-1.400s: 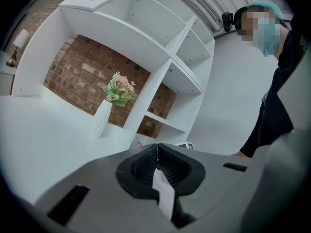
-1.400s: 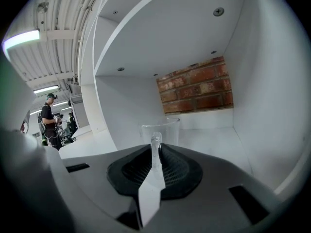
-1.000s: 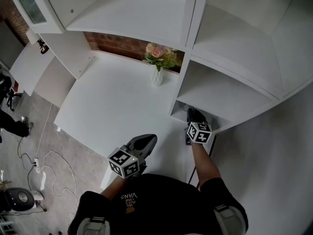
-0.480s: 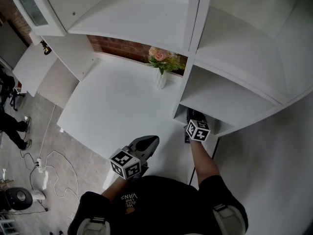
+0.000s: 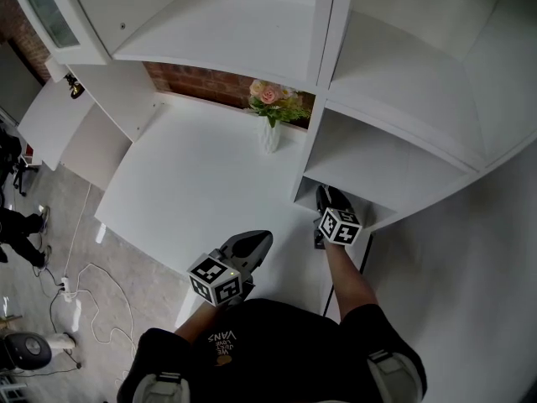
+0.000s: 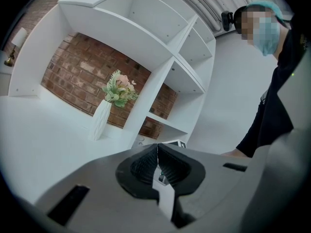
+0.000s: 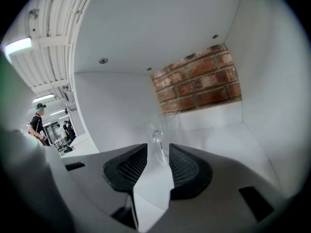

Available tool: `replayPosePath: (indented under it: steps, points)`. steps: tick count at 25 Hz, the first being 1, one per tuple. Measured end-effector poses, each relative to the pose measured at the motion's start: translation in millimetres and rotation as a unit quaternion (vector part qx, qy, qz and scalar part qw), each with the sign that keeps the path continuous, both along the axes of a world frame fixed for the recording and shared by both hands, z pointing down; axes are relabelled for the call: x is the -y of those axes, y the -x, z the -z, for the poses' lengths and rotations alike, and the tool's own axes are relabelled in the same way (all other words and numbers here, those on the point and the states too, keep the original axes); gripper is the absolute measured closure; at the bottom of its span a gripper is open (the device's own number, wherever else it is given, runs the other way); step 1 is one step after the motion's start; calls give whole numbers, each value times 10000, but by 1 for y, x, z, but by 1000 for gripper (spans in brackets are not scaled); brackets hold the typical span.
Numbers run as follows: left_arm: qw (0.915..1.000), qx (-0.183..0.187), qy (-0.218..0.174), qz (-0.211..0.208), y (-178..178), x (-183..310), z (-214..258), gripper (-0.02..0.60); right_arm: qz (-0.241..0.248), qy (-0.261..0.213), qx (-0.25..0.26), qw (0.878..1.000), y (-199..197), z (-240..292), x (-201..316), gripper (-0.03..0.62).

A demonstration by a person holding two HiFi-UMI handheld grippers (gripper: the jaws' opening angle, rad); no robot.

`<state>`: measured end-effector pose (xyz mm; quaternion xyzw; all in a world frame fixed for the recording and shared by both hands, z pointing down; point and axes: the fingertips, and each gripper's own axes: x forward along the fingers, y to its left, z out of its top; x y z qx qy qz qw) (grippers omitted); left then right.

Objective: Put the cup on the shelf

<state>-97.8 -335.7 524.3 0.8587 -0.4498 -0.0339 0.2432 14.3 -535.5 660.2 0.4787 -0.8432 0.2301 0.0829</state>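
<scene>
Jaws of right gripper (image 5: 330,200) are being opened round clear cup (image 7: 154,132), forearm stretched into shelf (image 5: 394,166) bottom bay; left gripper (image 5: 260,238), jaws clenched, is held over worktop (image 5: 193,183) edge.

The desk (image 5: 193,183) spreads out to the left of the shelf (image 5: 377,162), with the wall (image 5: 201,78) behind it. The vase (image 5: 268,133) stands at the back of the desk, just beside the shelf's upright. The right gripper (image 5: 328,195) reaches into the shelf's lowest bay, at the desk's right end. Its jaws are opening with the cup (image 7: 157,139) between them, inside the bay and in front of the bay's back wall. The left gripper (image 5: 258,238) hangs over the desk's near edge, left of the right one and well apart from the vase. Cables (image 5: 80,280) lie on the floor (image 5: 42,259) left of the desk.
</scene>
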Motion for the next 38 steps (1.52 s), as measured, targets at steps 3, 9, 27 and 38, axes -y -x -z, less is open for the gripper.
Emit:
replayPosePath:
  steps: [3, 9, 27, 38]
  points:
    - [10000, -13, -54, 1, 0, -4, 2, 574, -14, -59, 33, 10000, -7, 7, -17, 479]
    - [9998, -57, -175, 33, -2, -18, 11, 574, 12, -216, 179, 9996, -17, 31, -59, 522]
    - [9979, -262, -330, 500, -9, -84, 23, 574, 348, -556, 751, 9950, -39, 109, -205, 592]
    - [9969, -176, -305, 706, -19, -116, 21, 574, 597, -502, 843, 9934, -62, 121, -263, 592]
